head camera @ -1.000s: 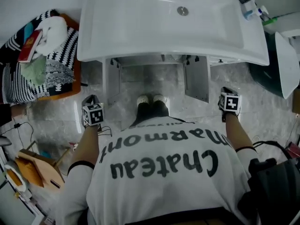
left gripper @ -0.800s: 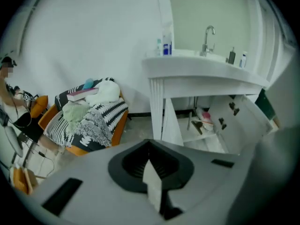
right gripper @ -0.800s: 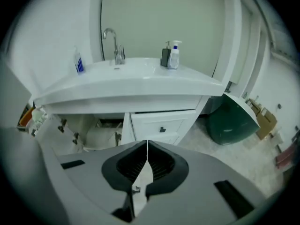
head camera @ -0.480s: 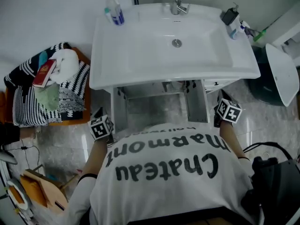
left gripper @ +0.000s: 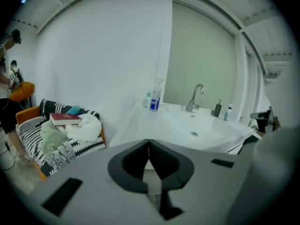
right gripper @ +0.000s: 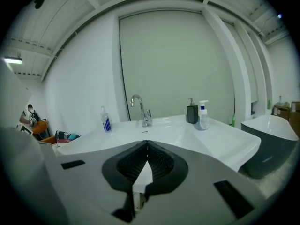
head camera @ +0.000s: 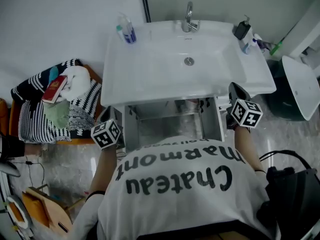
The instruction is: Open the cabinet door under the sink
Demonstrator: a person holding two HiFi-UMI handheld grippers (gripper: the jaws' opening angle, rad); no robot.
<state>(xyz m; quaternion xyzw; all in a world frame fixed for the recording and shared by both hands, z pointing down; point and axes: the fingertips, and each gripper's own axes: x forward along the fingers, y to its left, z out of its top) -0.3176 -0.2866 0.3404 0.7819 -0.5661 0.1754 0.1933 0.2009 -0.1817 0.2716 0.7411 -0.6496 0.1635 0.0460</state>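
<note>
The cabinet [head camera: 171,120] under the white sink [head camera: 165,69] stands with both doors swung out, the left door [head camera: 128,130] and the right door [head camera: 219,125] seen edge-on, the inside bare. My left gripper [head camera: 103,119] hangs shut and empty left of the left door, touching nothing. Beside the sink's right front corner my right gripper [head camera: 234,91] is shut and empty too. In the left gripper view the shut gripper [left gripper: 149,142] points over the sink [left gripper: 187,125]. In the right gripper view the shut gripper [right gripper: 146,144] faces the faucet [right gripper: 141,109].
On the sink stand a faucet [head camera: 188,13], a blue-labelled bottle [head camera: 126,30] and a dark dispenser [head camera: 242,30]. A striped cloth pile with a red book [head camera: 55,89] lies on a bench at the left. A dark tub [head camera: 295,86] stands at the right. Cables and clutter cover the floor at the lower left.
Both grippers have risen from near the floor to about the sink's height. The head view has lifted, now showing the whole sink and the wall. The doors stay open.
</note>
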